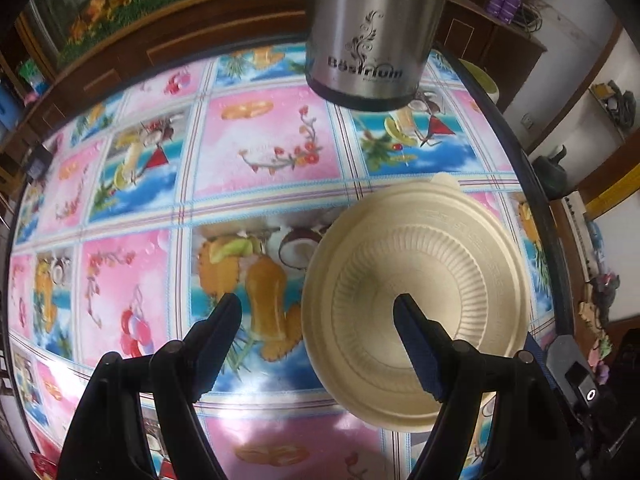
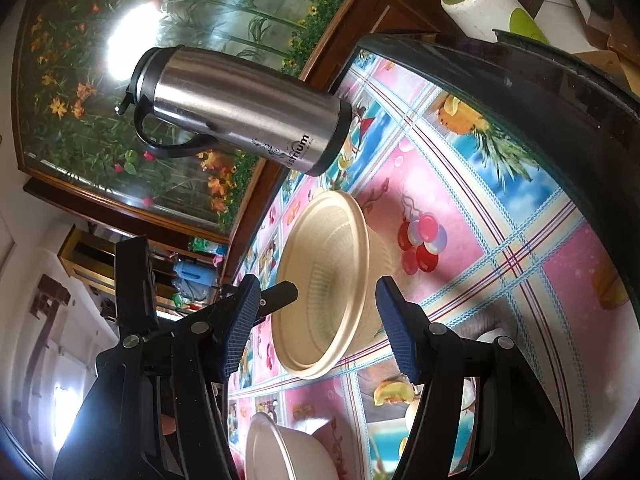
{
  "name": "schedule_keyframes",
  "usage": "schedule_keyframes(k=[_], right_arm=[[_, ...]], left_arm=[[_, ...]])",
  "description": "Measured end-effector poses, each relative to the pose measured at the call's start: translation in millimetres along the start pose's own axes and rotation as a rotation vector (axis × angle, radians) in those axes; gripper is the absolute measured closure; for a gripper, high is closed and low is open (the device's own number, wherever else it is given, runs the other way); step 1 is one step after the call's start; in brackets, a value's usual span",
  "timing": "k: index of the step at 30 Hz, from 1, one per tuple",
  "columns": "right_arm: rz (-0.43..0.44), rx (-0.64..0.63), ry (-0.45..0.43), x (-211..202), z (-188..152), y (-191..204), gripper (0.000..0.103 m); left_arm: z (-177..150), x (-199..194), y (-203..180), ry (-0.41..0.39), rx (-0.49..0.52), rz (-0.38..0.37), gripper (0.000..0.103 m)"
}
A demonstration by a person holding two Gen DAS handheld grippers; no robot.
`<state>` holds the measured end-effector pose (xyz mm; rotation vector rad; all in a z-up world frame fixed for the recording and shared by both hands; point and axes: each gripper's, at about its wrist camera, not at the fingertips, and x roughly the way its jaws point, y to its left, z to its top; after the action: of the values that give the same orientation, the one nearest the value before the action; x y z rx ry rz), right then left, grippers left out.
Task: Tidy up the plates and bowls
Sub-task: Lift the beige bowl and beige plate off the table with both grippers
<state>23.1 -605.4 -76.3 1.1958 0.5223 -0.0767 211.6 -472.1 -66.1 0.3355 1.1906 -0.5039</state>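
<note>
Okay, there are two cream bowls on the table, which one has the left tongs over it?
The ribbed cream bowl nearer the steel flask; the left tongs straddle its rim. The plain bowl sits at the near table edge, apart.

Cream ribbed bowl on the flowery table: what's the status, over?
Left hand-held gripper open, straddling cream ribbed plastic bowl's rim. Right hand-held gripper open, empty. Steel flask stands beyond, clear.

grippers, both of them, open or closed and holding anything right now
Left gripper: open, holding nothing; one finger is over the bowl, the other over the tablecloth.
Right gripper: open, holding nothing; the bowl lies ahead of it.
</note>
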Motion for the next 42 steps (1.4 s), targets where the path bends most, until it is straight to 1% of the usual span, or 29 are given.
schedule_keyframes(k=[2,4,8,11,14,17,18,19,20,21,22,23,24,26,28,30,35,37,42], right_arm=[[0.011,0.014,0.009,3,-1,-2,0.043],[0.003,0.02,0.009,4,-1,-4,0.043],[-0.008,0.023,0.003,5,-2,-6,0.043],[-0.01,0.031,0.008,8,-3,-8,0.043],[-0.043,0.022,0.018,14,-6,-7,0.043],[-0.084,-0.001,0.017,18,-8,-5,0.05],[-0.107,-0.007,0.014,18,-8,-5,0.06],[-0.137,-0.005,0.016,20,-8,-7,0.072],[-0.155,0.001,0.02,21,-8,-11,0.076],[-0.156,0.017,0.022,21,-8,-15,0.085],[-0.159,0.03,0.027,21,-7,-18,0.086],[-0.151,0.038,0.025,20,-7,-19,0.086],[-0.144,0.049,0.023,20,-6,-20,0.087],[-0.153,0.045,0.022,20,-6,-20,0.089],[-0.158,0.048,0.009,17,-5,-21,0.089],[-0.133,0.06,-0.005,11,-3,-21,0.089],[-0.084,0.022,-0.065,-8,-2,-4,0.089],[-0.065,-0.002,-0.08,-15,-5,4,0.088],[-0.004,-0.071,-0.1,-23,-16,29,0.088]], left_arm=[[-2,3,1,0.017,-0.007,-0.024,0.024],[-3,10,0,0.054,-0.003,-0.051,0.024],[-7,16,-4,0.074,0.01,-0.039,0.024],[-7,18,-3,0.079,-0.002,-0.049,0.024],[-8,20,-4,0.082,0.002,-0.035,0.024],[-11,22,-8,0.079,0.018,-0.034,0.026],[-13,22,-10,0.069,0.021,-0.029,0.026],[-12,21,-11,0.062,0.024,-0.029,0.03],[-13,21,-12,0.056,0.032,-0.028,0.042],[-14,21,-14,0.053,0.038,-0.037,0.045],[-15,20,-14,0.049,0.04,-0.052,0.055],[-15,19,-15,0.045,0.041,-0.062,0.068],[-16,16,-18,0.033,0.048,-0.058,0.077],[-16,12,-21,0.002,0.061,-0.042,0.085],[-16,8,-21,-0.02,0.056,-0.048,0.088],[-17,0,-22,-0.045,0.038,-0.064,0.088],[-32,-30,-30,-0.14,0.07,-0.05,0.088],[-39,-42,-23,-0.169,0.059,-0.071,0.088],[-59,-60,9,-0.208,0.003,-0.129,0.087]])
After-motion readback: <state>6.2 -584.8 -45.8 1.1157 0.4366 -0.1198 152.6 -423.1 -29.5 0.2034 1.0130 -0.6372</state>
